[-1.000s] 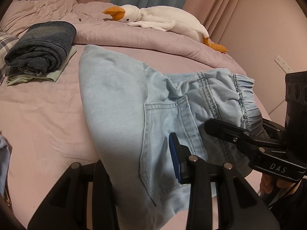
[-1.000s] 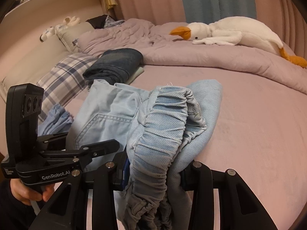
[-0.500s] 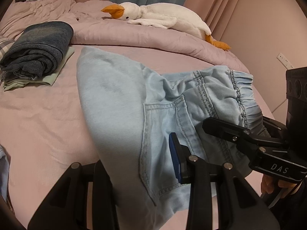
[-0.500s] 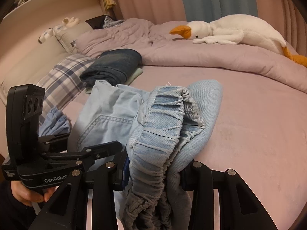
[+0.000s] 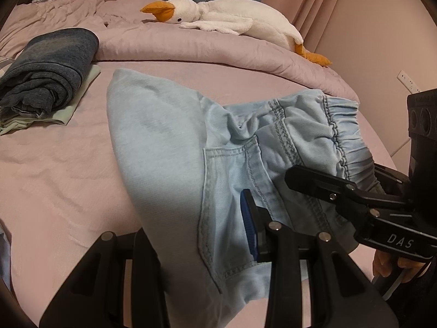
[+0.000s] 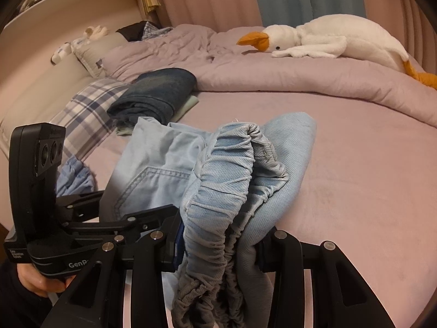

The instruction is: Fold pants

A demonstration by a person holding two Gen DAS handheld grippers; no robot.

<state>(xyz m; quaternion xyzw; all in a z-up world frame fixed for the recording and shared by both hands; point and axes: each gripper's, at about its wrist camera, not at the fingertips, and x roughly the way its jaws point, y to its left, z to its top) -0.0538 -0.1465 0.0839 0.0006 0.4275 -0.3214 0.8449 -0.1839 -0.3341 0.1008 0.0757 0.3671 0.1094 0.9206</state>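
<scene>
Your right gripper [image 6: 218, 248] pinches the bunched elastic waistband of the light blue pants [image 5: 164, 147]. Your left gripper [image 5: 202, 235] clamps the fabric beside the back pocket [image 5: 232, 186]. The rest of the pants drapes across the pink bed [image 5: 54, 180]. The thick waistband bunch could slip free, and the loose fabric may crease unevenly near the folded dark jeans [image 5: 49, 68].

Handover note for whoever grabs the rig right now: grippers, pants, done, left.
Left gripper: shut on the light blue pants by the back pocket.
Right gripper: shut on the bunched elastic waistband.
Pants: waist end gripped at both sides, the rest lying on the pink bed.
Done: a dark folded pair sits to the left.
Left: finish the fold, lay flat, release.
</scene>
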